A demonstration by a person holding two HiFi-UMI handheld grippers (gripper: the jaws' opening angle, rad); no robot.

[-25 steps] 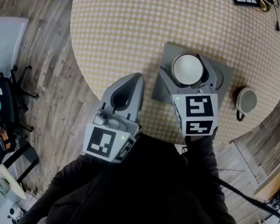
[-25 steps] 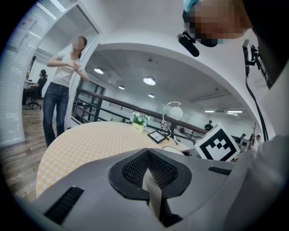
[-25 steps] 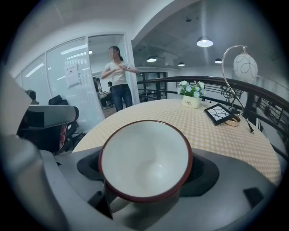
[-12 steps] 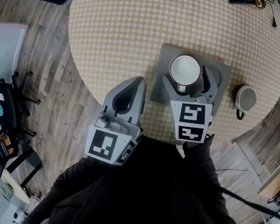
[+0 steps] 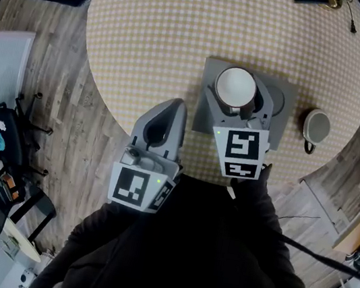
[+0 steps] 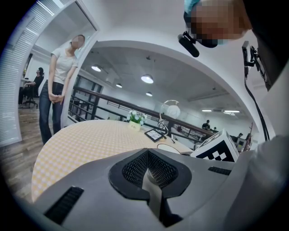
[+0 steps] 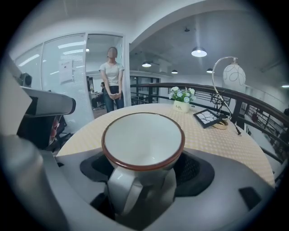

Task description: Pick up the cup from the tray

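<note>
the cup stood on the grey tray on the checked surface, handle turned towards the person. the right gripper had its jaws wide on either side of the cup and had just been closing, pads just beside the wall but not clearly pressing. the sound way looked to be closing evenly on the body below the brown rim, keeping clear of the handle, then lifting straight up so the tray would not drag. the left gripper hung at the surface's edge, jaws together on nothing.
</note>
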